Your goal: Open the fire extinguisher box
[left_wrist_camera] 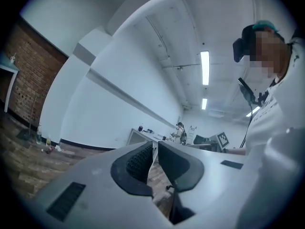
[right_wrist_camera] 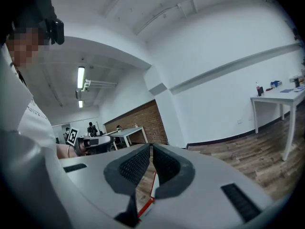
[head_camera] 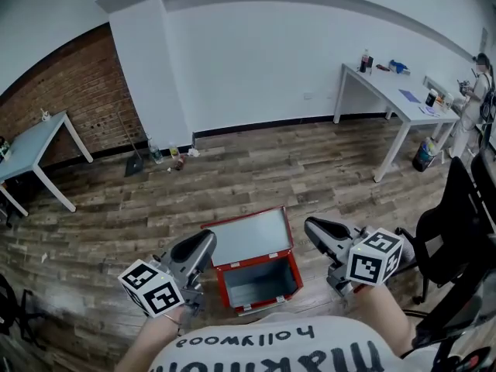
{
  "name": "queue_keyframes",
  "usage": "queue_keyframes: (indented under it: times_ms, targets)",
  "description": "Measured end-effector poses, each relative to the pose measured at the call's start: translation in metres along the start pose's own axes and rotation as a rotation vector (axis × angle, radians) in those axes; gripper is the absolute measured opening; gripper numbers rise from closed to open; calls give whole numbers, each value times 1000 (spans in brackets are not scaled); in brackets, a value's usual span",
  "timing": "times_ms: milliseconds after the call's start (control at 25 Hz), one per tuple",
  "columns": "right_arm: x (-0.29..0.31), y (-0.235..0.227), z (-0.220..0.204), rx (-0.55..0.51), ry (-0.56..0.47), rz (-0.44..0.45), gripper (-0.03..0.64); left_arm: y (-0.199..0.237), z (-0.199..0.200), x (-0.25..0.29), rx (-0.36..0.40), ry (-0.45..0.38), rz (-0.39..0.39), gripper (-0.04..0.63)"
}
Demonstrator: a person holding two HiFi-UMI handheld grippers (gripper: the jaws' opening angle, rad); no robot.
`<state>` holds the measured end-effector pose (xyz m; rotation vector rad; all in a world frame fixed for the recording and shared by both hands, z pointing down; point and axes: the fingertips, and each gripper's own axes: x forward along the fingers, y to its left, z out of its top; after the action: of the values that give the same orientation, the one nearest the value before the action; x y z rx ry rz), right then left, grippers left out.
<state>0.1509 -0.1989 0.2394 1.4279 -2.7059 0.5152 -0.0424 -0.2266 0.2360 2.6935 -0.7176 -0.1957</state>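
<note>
We find the fire extinguisher box (head_camera: 260, 281) standing on the wooden floor (head_camera: 116, 208) directly in front of the operator, between the two grippers in the head view. Its lid (head_camera: 252, 237) is raised and tilted back, with the grey inner face showing. The compartment reads as empty, though its near corner is hidden. We judge the opening as done or nearly so. The left gripper (head_camera: 200, 248) and the right gripper (head_camera: 316, 228) are held to either side of the box and apart from it. Each gripper's own view shows the ribbed pads drawn almost together with nothing between them, so both claws are clenched and empty. The main risk is the lid. We cannot tell whether it rests on a stop or merely balances on its hinge, and a knock from either gripper on the way down could drop it shut and undo the work. A second risk is that jaws this nearly closed cannot take the lid edge if it needs steadying, so they would have to part first or they would only push the box across the floor. Lastly, the office chair (head_camera: 453, 239) is near the right gripper, and a wide swing on that side could strike it.
</note>
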Motion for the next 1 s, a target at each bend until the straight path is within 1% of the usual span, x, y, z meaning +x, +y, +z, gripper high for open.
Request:
queue_keyframes:
  times_ms: [160, 320, 600, 840, 1000]
  targets:
    - [23, 1, -4, -2, 6, 0, 28, 6, -7, 25, 28, 15, 10, 38]
    - [38, 6, -7, -35, 19, 4, 28, 2, -10, 38, 29, 10, 22, 38]
    - [47, 6, -18, -20, 46, 21, 11, -1, -20, 38, -1, 15, 34, 38]
    - [52, 3, -23, -1, 64, 26, 11, 2, -22, 38, -1, 21, 41, 38]
    - [50, 1, -25, -7, 71, 27, 11, 0, -23, 40, -8, 17, 39, 38]
